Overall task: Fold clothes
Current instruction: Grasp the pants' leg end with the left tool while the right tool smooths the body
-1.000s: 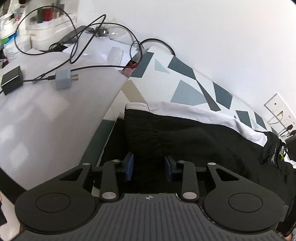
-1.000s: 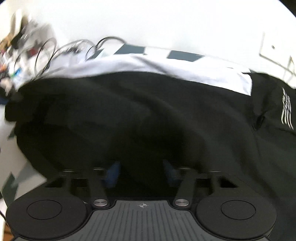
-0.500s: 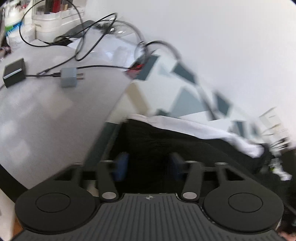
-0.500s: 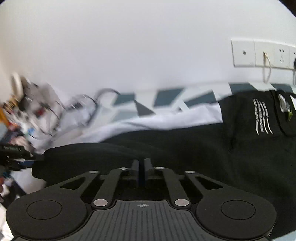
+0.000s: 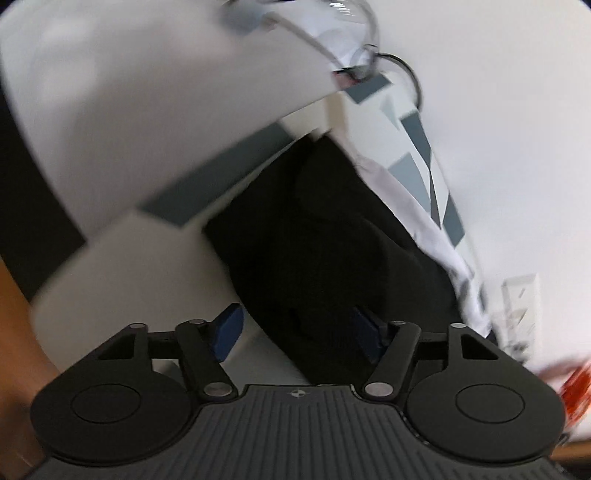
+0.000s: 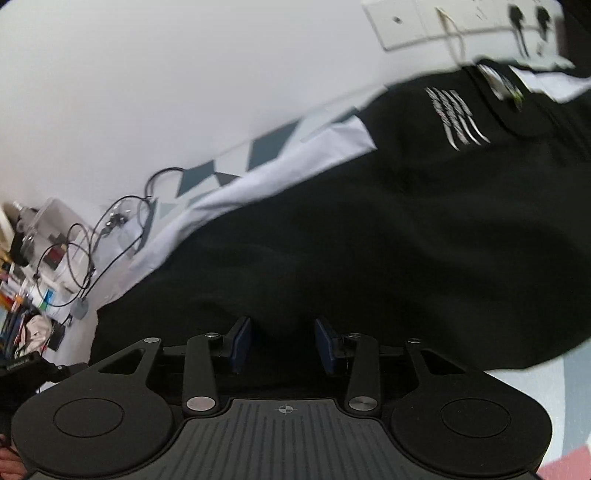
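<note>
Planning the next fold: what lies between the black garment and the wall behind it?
In the right wrist view, a white garment edges the black garment, then a strip of patterned cloth runs to the wall.

White-walled room with a patterned work surface

A plain white wall fills the upper view; a white socket panel with plugged leads sits at one o'clock. The table cover, pale with grey-blue triangles, runs diagonally below it. At nine o'clock, black cables loop over a cluttered shelf corner. Light is soft, even.
</note>
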`<state>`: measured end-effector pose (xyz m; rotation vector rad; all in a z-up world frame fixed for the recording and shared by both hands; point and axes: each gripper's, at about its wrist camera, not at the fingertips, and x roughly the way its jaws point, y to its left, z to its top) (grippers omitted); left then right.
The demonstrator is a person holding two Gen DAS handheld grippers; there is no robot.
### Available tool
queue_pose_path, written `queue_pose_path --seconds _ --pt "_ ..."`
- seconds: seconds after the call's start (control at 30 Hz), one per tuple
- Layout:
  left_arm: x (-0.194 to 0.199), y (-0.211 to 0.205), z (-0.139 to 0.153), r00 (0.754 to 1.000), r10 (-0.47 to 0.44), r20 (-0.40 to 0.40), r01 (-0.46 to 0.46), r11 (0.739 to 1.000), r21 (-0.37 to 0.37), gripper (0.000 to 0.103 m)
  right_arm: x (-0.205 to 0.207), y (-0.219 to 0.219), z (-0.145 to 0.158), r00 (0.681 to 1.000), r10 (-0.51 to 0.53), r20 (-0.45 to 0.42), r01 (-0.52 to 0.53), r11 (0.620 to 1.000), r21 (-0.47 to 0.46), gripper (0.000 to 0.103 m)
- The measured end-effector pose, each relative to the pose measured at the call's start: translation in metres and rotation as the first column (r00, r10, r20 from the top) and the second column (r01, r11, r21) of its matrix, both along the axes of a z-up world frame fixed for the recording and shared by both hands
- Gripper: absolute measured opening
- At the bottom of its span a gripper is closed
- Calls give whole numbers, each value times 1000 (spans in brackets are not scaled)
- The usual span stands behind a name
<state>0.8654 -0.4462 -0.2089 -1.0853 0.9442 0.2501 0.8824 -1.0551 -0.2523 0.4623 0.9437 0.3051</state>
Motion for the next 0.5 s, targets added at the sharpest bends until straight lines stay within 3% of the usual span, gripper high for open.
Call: queue_pose_path --seconds 0.07,0.13,0.27,0.5 --pt "-1 0 -4 998 56 15 -55 998 -13 64 0 -1 -3 1000 -4 -9 4 1000 -4 36" --pt "1 1 3 996 78 44 -79 996 29 57 0 -1 -4 1000 -2 -9 2 1000 -10 36" --pt "11 1 19 994 39 100 -49 994 94 56 -2 -2 -3 1000 -9 3 9 1000 -11 36" --pt "14 -7 2 997 2 71 -3 1000 6 56 -4 -10 -3 999 -41 -6 42 999 11 37"
